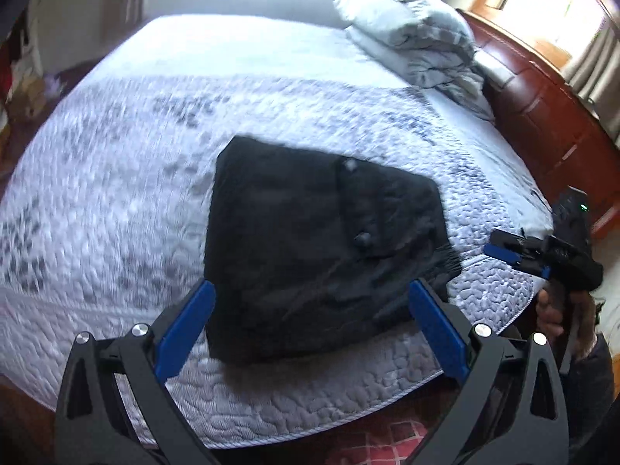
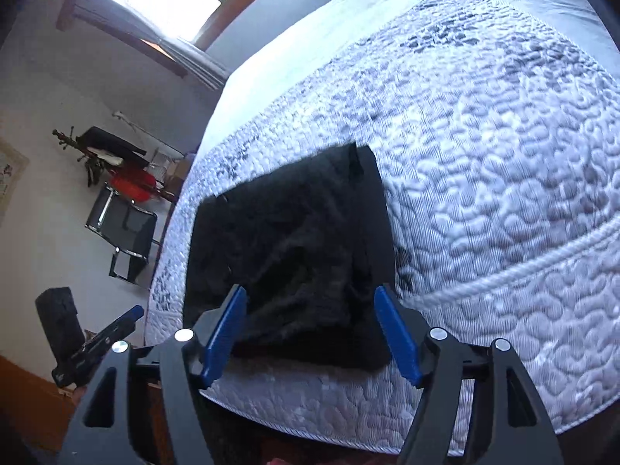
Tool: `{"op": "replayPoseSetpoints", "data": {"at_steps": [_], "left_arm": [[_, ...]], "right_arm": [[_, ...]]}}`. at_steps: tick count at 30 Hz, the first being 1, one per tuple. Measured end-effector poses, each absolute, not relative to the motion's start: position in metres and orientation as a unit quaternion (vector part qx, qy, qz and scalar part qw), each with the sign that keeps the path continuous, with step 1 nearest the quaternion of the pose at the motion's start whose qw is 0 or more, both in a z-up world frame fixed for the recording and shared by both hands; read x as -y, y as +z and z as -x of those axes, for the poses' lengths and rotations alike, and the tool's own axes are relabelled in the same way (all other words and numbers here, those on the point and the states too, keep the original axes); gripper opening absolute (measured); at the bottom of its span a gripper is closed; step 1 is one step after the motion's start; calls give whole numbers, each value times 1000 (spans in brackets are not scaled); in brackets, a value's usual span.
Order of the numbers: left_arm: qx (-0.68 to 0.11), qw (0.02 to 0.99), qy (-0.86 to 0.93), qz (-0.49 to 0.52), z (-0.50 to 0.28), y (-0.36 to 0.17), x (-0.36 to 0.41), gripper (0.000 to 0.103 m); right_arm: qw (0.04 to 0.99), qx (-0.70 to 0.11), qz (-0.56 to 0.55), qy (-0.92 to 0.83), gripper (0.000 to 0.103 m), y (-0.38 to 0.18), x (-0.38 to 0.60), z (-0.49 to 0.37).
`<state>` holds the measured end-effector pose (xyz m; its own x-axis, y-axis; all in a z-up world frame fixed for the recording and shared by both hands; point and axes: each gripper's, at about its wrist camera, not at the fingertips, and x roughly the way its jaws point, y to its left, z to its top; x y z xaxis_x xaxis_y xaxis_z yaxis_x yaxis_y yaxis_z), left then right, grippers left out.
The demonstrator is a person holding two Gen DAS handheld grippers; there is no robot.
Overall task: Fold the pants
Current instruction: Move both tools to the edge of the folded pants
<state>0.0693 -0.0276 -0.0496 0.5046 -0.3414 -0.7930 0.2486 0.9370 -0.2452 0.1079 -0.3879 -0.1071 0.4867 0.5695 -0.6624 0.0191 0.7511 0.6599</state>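
The black pants (image 1: 310, 248) lie folded into a compact rectangle on the quilted bedspread near the bed's front edge; they also show in the right wrist view (image 2: 294, 248). My left gripper (image 1: 310, 290) is open and empty, held back above the near edge of the pants. My right gripper (image 2: 310, 294) is open and empty, also held back over the near edge. The right gripper shows at the right in the left wrist view (image 1: 503, 250). The left gripper shows at the lower left in the right wrist view (image 2: 128, 317).
The grey-white quilted bed (image 1: 116, 193) fills most of both views. A rumpled pillow and blanket pile (image 1: 418, 38) sits at the head by the red-brown wooden headboard (image 1: 550, 116). A black chair (image 2: 124, 232) and a coat stand (image 2: 104, 151) stand by the wall.
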Motion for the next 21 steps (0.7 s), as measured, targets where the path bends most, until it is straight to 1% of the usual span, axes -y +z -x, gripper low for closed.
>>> {"op": "replayPoseSetpoints", "data": {"at_steps": [5,11,21], "left_arm": [[-450,873,-182,39,-75,-33,39,100],[-445,878,-176,33,-91,-33,40,100],[-483,863,-148,4,-142,-78,32,100]], "right_arm": [[810,-477,-298,165,76,-103,390,-124],[804,-500,-284,153,81,-120,385,-147],[781,-535,-287,149,84,-157,379,-176]]}}
